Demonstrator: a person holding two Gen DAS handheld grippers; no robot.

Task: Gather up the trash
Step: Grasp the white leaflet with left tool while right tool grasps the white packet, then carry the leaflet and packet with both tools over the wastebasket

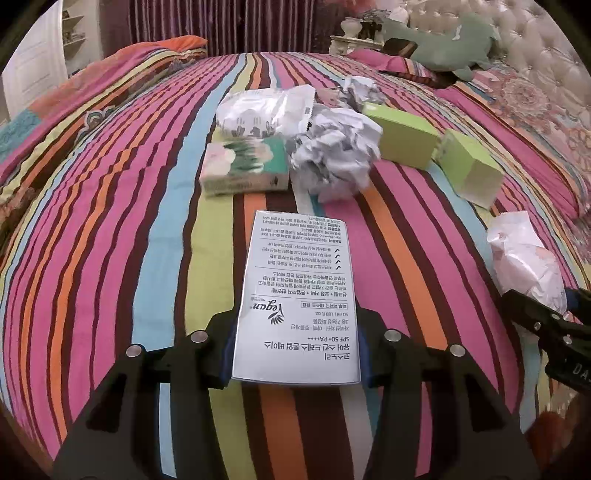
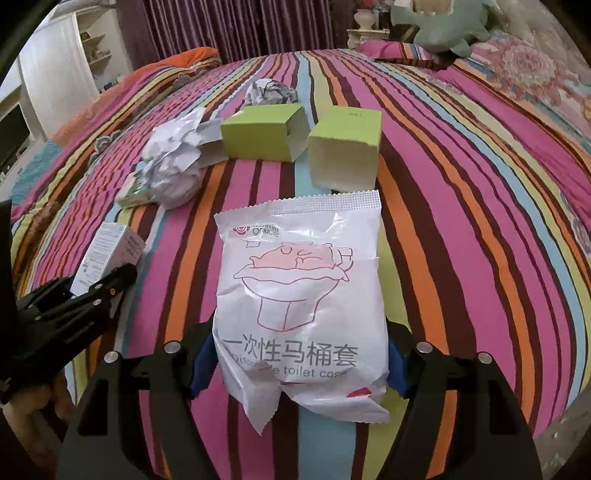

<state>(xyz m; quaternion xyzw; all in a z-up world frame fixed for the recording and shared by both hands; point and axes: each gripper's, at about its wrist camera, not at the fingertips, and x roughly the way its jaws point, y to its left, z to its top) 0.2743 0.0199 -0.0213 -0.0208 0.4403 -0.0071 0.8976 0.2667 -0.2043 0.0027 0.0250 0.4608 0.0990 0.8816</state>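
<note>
My left gripper [image 1: 295, 354] is shut on a white printed carton [image 1: 297, 295] and holds it over the striped bed; it also shows in the right wrist view [image 2: 107, 254]. My right gripper [image 2: 299, 363] is shut on a white plastic toilet-cover packet [image 2: 303, 291], seen at the right edge of the left wrist view [image 1: 524, 254]. Ahead lie a crumpled paper ball [image 1: 336, 155], a second paper ball [image 1: 360, 90], two green boxes [image 1: 404, 134] [image 1: 471, 168], a floral tissue pack [image 1: 243, 168] and a white wrapper [image 1: 264, 112].
The striped bedspread [image 1: 110, 221] covers the whole bed. A green plush toy [image 1: 450, 44] and a pillow lie by the tufted headboard [image 1: 535, 55] at the far right. Purple curtains [image 1: 221, 26] and a white shelf [image 2: 55, 55] stand behind.
</note>
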